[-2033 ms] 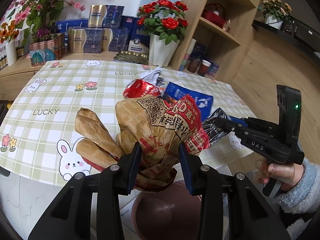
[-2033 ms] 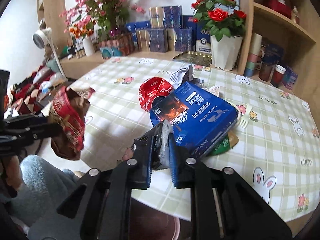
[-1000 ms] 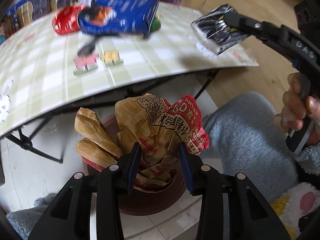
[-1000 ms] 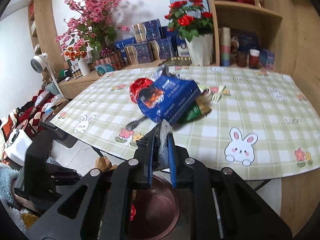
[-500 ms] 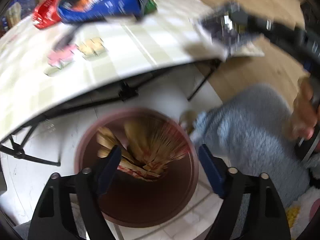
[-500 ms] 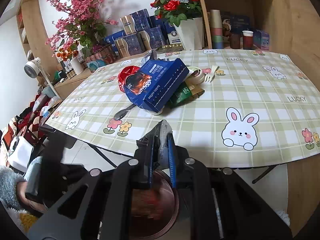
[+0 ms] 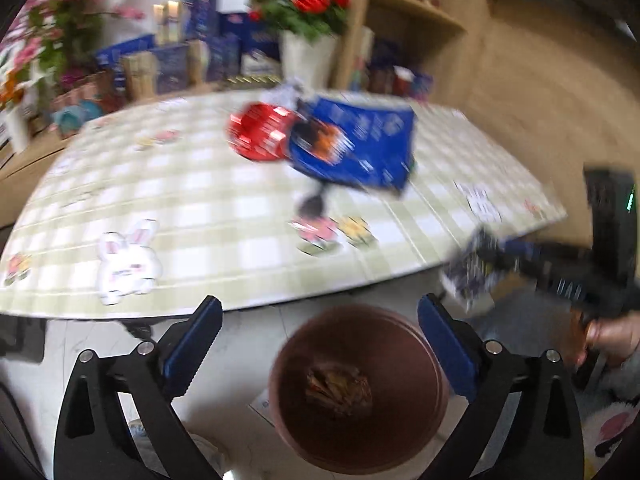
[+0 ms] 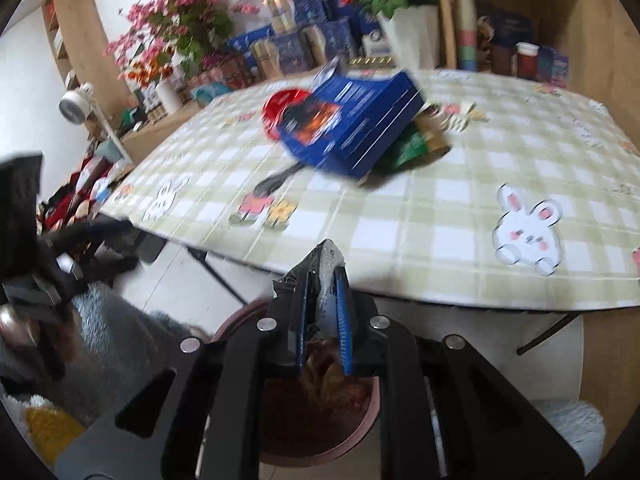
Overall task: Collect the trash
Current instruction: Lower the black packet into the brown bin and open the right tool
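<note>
The fingers (image 7: 192, 344) of the left gripper (image 7: 320, 344) are black bars with flat blue pads that have little ridges. They stand far apart and are opening wider, and nothing is between them. Below the gap sits a round brown bin (image 7: 434, 364) on the pale floor. Its wall looks smooth, like plastic. At the bottom of the bin lies a crumpled brown paper bag (image 7: 338, 388), wrinkly and folded in on itself. It is well below the left fingers and does not touch them.

The right gripper (image 8: 323, 316) is squeezed tight on a dark shiny wrapper (image 8: 326, 268). The wrapper is thin and crinkly, with a silvery edge, and it pokes up past the blue pads in a bent point. The same bin (image 8: 370, 412) is right under this gripper, with the brown paper bag (image 8: 324, 376) showing just behind the pads. In the left wrist view the wrapper (image 7: 472, 272) hangs in the air above the right side of the bin, past the table's edge. A hand (image 7: 612, 336) grips the black handle there.

The table (image 8: 440, 216) wears a smooth cloth with green and white squares, bunnies and flowers. On it, well away from both grippers, lies a pile of trash. There is a flat blue box (image 8: 356, 128) with sharp corners, a shiny red wrapper (image 8: 280, 104) touching its far side, and a green packet (image 8: 412, 148) tucked under it. A dark spoon-like thing (image 8: 276, 180) lies just in front of the box; it is too blurry to be sure what it is.
</note>
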### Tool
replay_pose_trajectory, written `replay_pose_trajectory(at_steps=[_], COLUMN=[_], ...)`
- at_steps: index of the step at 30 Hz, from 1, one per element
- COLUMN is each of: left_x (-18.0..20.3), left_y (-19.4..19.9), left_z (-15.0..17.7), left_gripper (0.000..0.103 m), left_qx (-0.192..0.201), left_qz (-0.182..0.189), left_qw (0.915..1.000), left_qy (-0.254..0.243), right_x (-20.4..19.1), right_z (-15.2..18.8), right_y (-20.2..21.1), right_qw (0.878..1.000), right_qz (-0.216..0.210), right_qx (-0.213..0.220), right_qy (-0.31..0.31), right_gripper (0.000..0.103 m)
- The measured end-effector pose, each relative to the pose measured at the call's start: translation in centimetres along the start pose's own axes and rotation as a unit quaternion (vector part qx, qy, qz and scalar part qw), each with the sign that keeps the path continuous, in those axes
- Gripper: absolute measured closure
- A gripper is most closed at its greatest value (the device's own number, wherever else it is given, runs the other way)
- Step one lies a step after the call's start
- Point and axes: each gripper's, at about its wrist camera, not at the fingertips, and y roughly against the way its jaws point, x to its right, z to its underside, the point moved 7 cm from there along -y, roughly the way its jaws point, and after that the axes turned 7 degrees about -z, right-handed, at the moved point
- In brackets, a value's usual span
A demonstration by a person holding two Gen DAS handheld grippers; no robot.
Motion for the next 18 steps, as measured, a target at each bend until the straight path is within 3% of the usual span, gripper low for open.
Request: replay_pose_trajectory(at_steps=[9, 18], left_x=[-5.2, -7.9], left_y=[2.2, 2.2], left_z=[2.1, 3.3], left_gripper=[0.006, 0.006], left_qx=[0.034, 0.031], left_qz=[-0.041, -0.033], left_qw=[0.9969, 0.9918], left_qy=[0.058, 0.120], right_x=[-3.9, -6.1], right_z=[3.6, 5.7], right_y=[-5.3, -8.7], right_qw=[0.994, 0.985], right_qz=[-0.021, -0.032], right_qx=[-0.099, -0.165], right_qy=[0.032, 0.049], right_gripper=[0.087, 0.086])
